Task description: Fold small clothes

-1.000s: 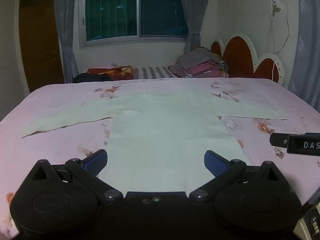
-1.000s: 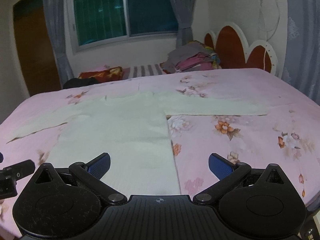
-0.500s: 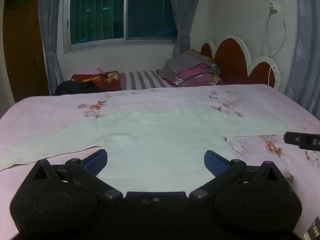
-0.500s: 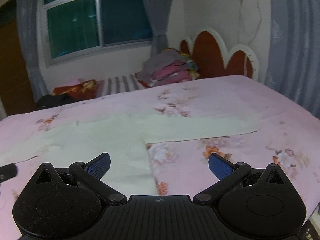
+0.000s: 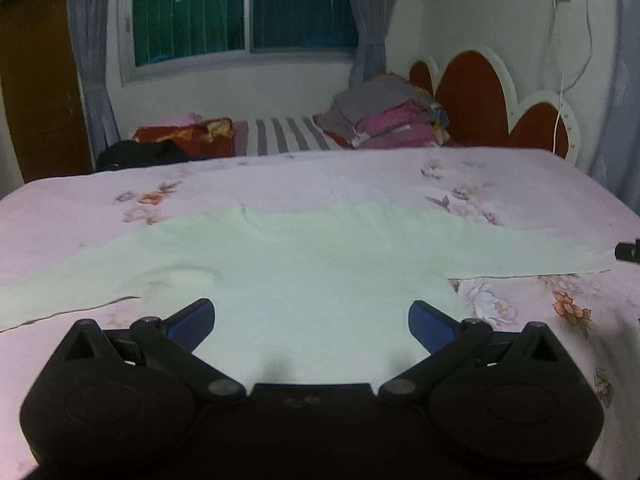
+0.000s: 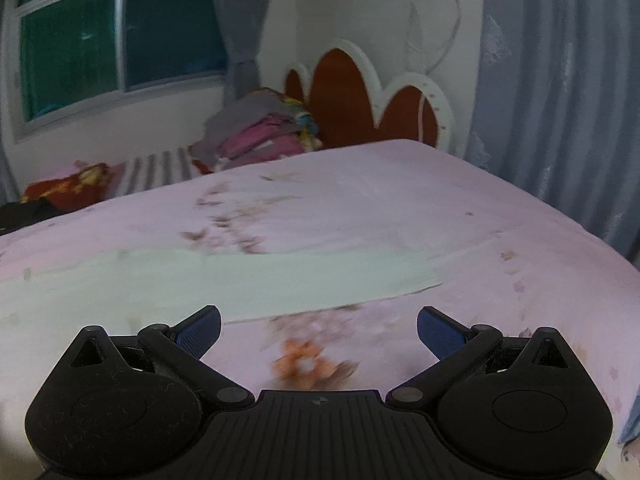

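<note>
A pale cream long-sleeved top lies flat on the pink floral bed, sleeves spread left and right. My left gripper is open and empty, low over the top's body. My right gripper is open and empty over the bedsheet, just in front of the top's right sleeve, whose cuff lies ahead and to the right. The tip of the right gripper shows at the right edge of the left wrist view, near that cuff.
The pink floral sheet covers the bed. A stack of folded clothes lies at the far side by the scalloped headboard. A striped pillow, red bedding and a dark garment lie along the far edge. Curtains hang at right.
Both grippers have moved forward and lower over the bed. The right one has swung to the right, from the top's body toward the right sleeve. Both stay open.
</note>
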`<action>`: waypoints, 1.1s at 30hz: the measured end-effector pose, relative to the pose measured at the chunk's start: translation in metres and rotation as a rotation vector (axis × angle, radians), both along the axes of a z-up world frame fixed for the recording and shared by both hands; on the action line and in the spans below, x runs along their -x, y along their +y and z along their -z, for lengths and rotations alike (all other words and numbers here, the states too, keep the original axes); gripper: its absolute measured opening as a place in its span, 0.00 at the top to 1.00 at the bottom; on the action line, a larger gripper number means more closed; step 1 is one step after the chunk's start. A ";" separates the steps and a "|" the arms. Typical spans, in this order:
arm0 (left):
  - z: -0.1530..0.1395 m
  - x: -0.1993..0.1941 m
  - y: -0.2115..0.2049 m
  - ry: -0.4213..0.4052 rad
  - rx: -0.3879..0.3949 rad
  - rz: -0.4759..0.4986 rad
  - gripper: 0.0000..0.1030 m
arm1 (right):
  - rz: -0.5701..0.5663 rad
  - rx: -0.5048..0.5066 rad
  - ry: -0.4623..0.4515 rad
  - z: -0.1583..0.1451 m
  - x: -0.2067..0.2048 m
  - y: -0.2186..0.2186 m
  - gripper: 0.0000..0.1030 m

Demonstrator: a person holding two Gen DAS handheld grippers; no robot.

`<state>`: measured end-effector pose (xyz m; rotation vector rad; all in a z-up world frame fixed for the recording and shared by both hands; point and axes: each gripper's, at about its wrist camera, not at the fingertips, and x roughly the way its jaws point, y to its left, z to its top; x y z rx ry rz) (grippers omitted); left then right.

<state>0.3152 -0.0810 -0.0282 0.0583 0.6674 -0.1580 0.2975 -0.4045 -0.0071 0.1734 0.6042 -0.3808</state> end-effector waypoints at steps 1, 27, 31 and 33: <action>0.003 -0.006 -0.005 0.011 0.001 0.002 0.00 | 0.007 -0.018 -0.002 0.005 -0.006 -0.012 0.00; 0.021 -0.076 -0.077 0.162 0.008 -0.001 0.00 | 0.216 -0.556 -0.123 0.113 -0.051 -0.227 0.54; 0.015 -0.081 -0.063 0.156 0.036 -0.032 0.00 | 0.221 -0.593 -0.153 0.119 -0.047 -0.234 0.69; 0.012 -0.081 -0.053 0.143 0.036 -0.057 0.00 | 0.200 -0.595 -0.142 0.118 -0.046 -0.233 0.98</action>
